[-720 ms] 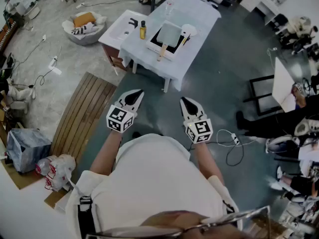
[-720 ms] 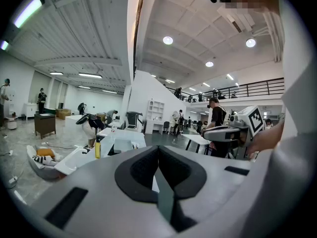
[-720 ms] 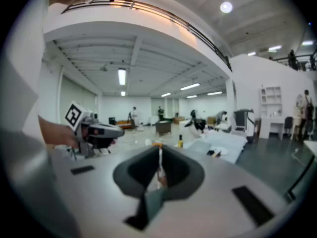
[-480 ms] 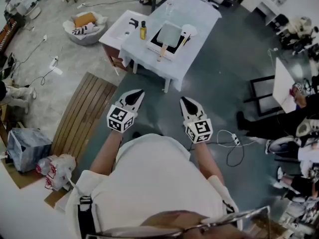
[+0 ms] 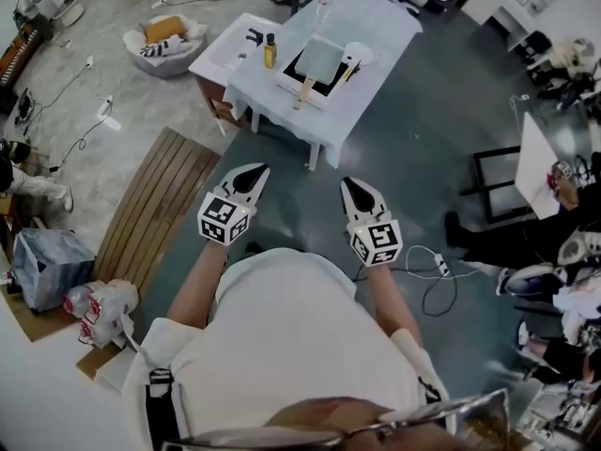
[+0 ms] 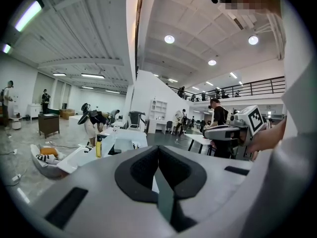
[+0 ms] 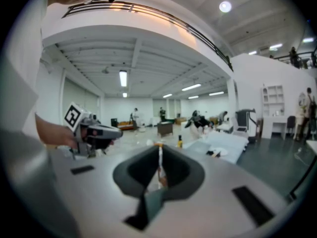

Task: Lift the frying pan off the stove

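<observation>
Pan [image 5: 320, 60], grey with a wooden handle pointing toward the bottom of the frame, sits on the black stove [image 5: 327, 85] at the upper middle of the head view. A yellow bottle [image 5: 269, 52] stands just left of the stove and a white bowl [image 5: 358, 54] just right, all on the white-draped surface [image 5: 376, 22]. Well below it in the frame, over the dark floor [image 5: 423, 158], the left gripper [image 5: 254, 173] and right gripper [image 5: 348, 187] are held side by side. Both point toward the surface, and both have their jaws clenched on nothing.
</observation>
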Demonstrator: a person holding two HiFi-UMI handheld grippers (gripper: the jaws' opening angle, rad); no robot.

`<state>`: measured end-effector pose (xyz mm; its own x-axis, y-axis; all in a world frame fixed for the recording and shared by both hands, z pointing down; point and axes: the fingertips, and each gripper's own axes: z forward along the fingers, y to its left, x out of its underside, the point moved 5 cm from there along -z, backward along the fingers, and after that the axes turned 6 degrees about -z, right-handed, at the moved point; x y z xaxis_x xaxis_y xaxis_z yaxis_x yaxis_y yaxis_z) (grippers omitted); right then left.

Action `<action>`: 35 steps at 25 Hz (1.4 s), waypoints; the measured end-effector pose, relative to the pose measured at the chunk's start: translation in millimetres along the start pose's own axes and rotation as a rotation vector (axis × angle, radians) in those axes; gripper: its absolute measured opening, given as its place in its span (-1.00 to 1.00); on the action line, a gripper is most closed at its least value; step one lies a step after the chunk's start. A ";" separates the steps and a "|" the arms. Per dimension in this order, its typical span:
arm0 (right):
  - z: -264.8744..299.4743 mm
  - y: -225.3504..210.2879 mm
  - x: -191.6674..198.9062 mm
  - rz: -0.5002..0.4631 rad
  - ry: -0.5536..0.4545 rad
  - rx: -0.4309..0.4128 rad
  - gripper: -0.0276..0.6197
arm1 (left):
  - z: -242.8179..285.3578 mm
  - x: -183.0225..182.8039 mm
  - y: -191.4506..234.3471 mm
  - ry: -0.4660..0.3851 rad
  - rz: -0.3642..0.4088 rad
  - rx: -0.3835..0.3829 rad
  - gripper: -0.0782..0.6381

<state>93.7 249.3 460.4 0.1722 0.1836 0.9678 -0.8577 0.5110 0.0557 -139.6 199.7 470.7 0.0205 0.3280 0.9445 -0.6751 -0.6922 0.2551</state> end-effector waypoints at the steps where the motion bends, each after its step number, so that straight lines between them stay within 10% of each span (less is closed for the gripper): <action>1: -1.5 -3.0 1.1 0.000 0.000 -0.005 -0.80 | 0.5 0.6 -0.6 -0.003 -0.006 -0.008 -0.70; 18: -2.0 -39.2 26.4 0.015 0.016 -0.076 -0.80 | 21.2 21.5 -21.4 0.013 -0.037 -0.089 -0.70; 35: 110.8 -62.5 16.0 0.064 0.066 -0.026 -0.80 | 88.0 -11.2 93.0 0.055 -0.041 0.014 -0.70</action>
<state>96.4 127.3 499.6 0.1498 0.2714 0.9507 -0.8556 0.5175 -0.0129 -137.7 75.0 502.1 0.0070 0.3914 0.9202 -0.6638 -0.6864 0.2970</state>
